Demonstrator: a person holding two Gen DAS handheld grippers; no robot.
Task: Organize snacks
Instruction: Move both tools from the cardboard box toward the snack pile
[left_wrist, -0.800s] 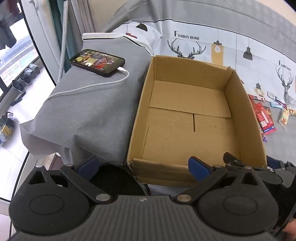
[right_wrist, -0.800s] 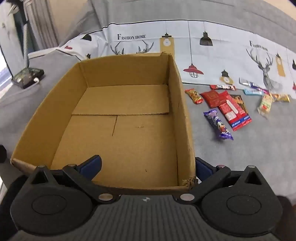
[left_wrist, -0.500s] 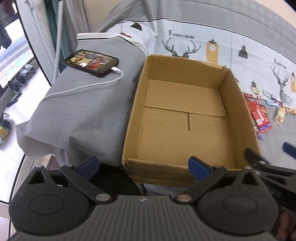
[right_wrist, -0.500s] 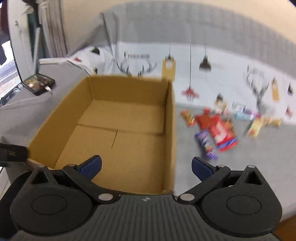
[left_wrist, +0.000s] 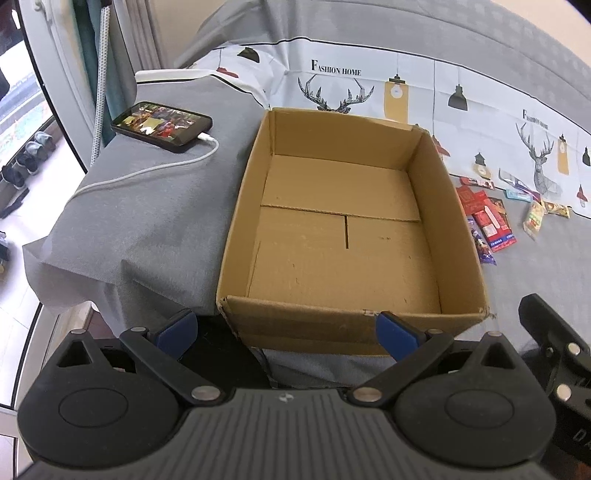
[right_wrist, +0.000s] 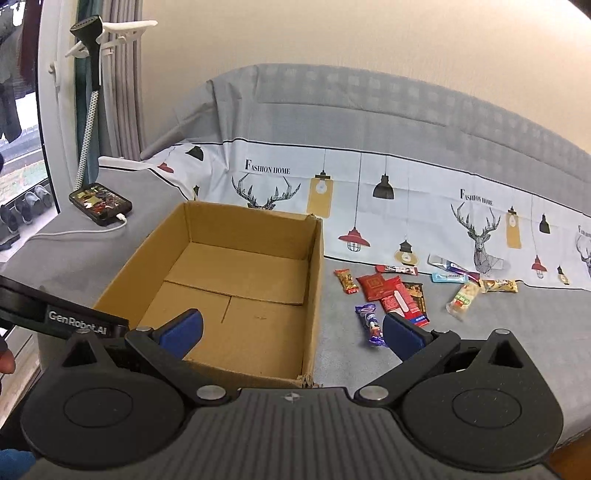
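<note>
An empty open cardboard box (left_wrist: 347, 236) (right_wrist: 236, 280) sits on a grey-covered bed. To its right lie several small snack packets: red packets (right_wrist: 391, 291) (left_wrist: 487, 218), a purple one (right_wrist: 371, 323), an orange one (right_wrist: 346, 280) and a pale wafer pack (right_wrist: 461, 301). My left gripper (left_wrist: 286, 332) hangs open just in front of the box's near wall, nothing between its blue pads. My right gripper (right_wrist: 291, 332) is open too, above the box's near right corner, holding nothing.
A phone (left_wrist: 162, 125) (right_wrist: 100, 203) on a white charging cable lies left of the box. A printed white cloth (right_wrist: 369, 206) runs along the back. The bed's left edge drops to the floor (left_wrist: 14, 258) by a window. The other gripper's black body (right_wrist: 55, 314) shows at left.
The right gripper has risen and tilted up, so the box and snacks sit lower and farther in its view. The left view has shifted slightly, and the right gripper has left its lower right.
</note>
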